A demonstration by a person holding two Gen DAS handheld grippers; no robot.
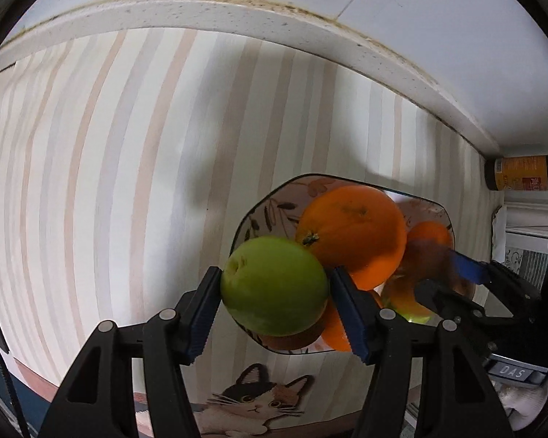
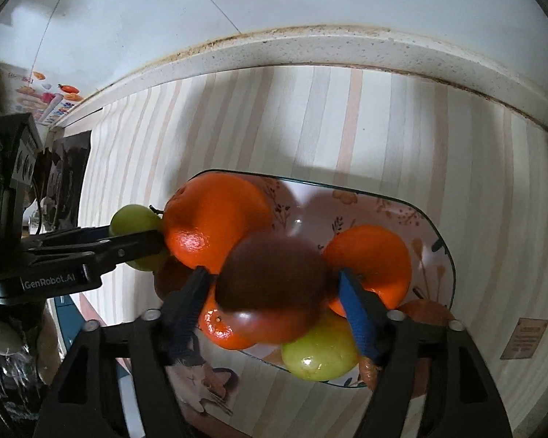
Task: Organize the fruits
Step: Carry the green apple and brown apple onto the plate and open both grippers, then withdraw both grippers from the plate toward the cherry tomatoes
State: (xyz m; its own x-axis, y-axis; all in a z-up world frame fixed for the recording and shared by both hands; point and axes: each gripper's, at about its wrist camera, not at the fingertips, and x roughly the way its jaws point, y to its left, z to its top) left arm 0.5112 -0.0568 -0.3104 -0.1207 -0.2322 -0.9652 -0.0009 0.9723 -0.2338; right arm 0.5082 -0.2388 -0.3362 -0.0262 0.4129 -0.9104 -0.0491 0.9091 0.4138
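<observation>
Green apple clamped in left gripper, blurred dark-red fruit between right gripper jaws (contact unclear), plate mostly hidden.

Left gripper low in frame centre, pointing steeply down, pads clamped on something round. Right gripper likewise low centre, jaws spread wide.

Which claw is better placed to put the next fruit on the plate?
Left, probably. The left claw grips the green apple over the rim of the plate, ready to release. The right claw stands open around a blurred dark red fruit over the oranges.
</observation>
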